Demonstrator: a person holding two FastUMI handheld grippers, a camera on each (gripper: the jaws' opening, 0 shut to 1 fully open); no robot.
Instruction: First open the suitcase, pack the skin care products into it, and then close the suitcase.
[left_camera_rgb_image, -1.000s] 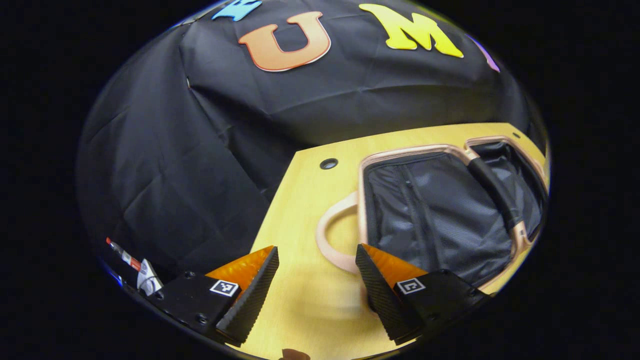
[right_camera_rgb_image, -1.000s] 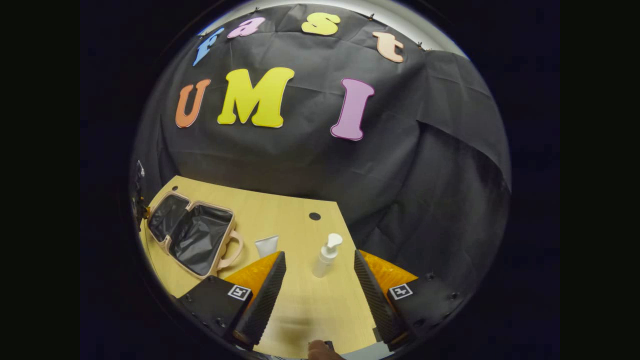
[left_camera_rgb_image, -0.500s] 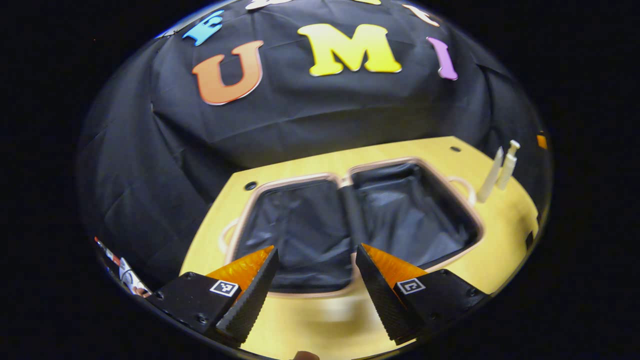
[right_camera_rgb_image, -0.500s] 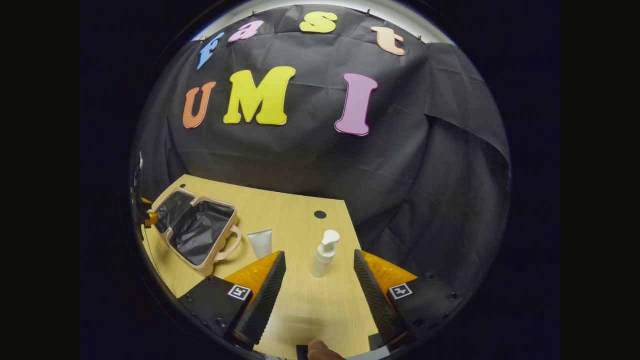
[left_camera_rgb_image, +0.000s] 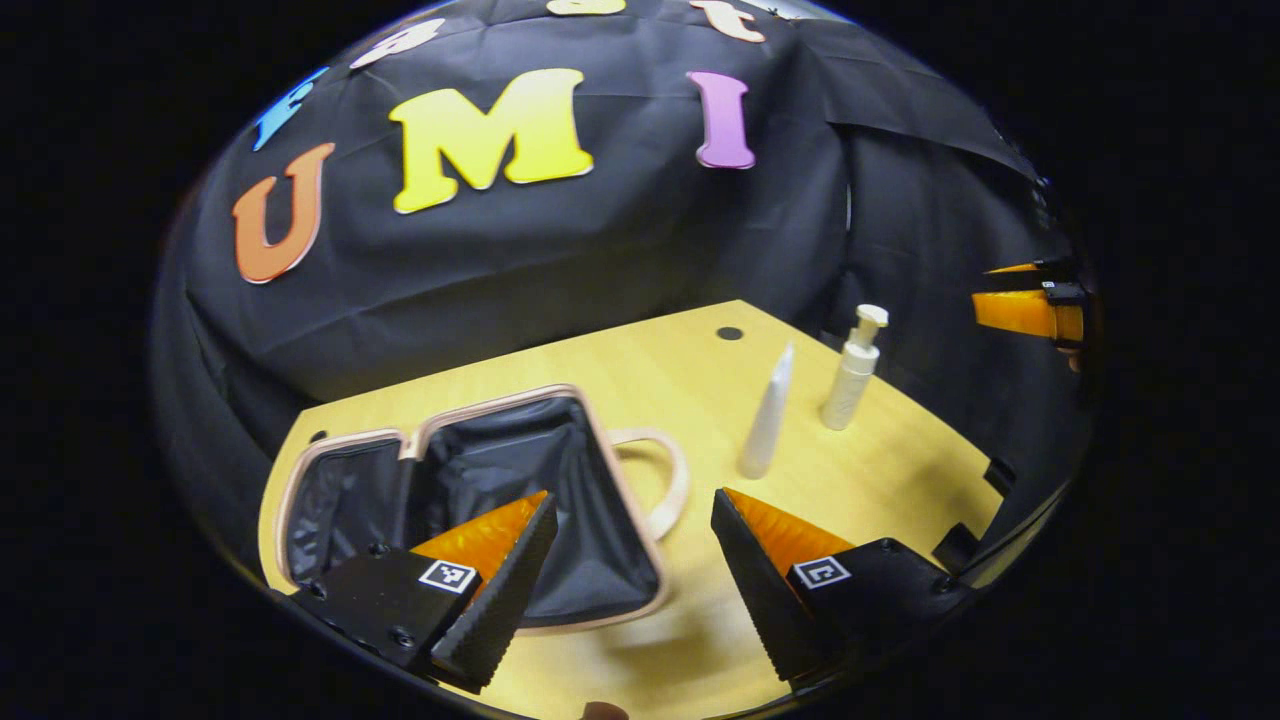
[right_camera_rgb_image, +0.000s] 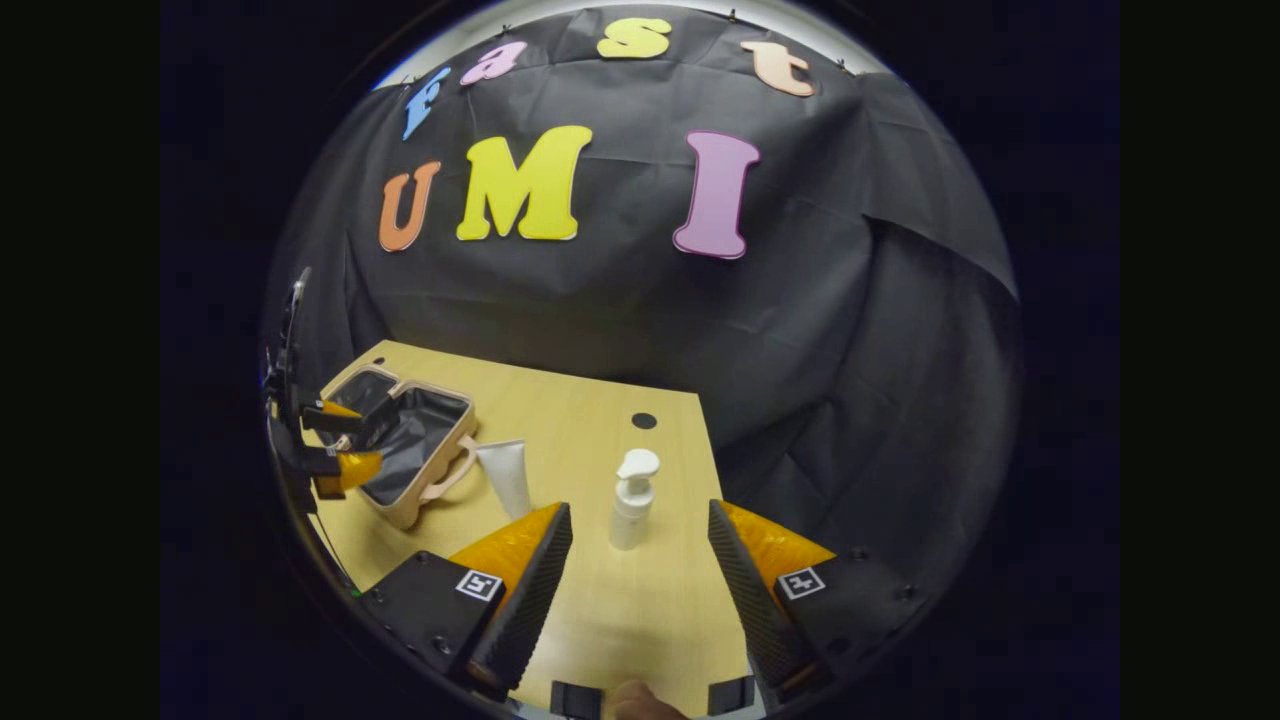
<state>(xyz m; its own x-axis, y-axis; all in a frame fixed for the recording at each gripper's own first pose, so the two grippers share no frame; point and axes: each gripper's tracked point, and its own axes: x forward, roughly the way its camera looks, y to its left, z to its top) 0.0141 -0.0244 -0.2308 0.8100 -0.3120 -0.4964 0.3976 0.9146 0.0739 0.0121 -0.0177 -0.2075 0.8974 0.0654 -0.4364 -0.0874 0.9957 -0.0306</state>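
The pink-rimmed suitcase (left_camera_rgb_image: 560, 450) lies open on the wooden table (left_camera_rgb_image: 640, 370), its black lining showing. My left gripper (left_camera_rgb_image: 633, 500) hangs open just in front of it, one finger over the near half, nothing held. Right of the suitcase handle (left_camera_rgb_image: 672, 485) a white tube (left_camera_rgb_image: 766, 430) stands upright, with a white pump bottle (left_camera_rgb_image: 850, 375) beyond it. In the right gripper view the pump bottle (right_camera_rgb_image: 630, 500) stands just ahead of my open right gripper (right_camera_rgb_image: 638, 507). The tube (right_camera_rgb_image: 507, 475) and suitcase (right_camera_rgb_image: 415, 450) are to its left, with the left gripper (right_camera_rgb_image: 340, 438) above the suitcase.
The table (right_camera_rgb_image: 560, 400) has a dark cable hole (right_camera_rgb_image: 644, 421) near its far edge, behind the bottle. Black cloth walls close in behind and to the right. The right gripper (left_camera_rgb_image: 1030, 310) shows at the far right of the left gripper view, off the table's edge.
The left gripper swung to the right, so the suitcase slid to the lower left of its view and the tube and bottle came in. The right gripper edged closer to the pump bottle.
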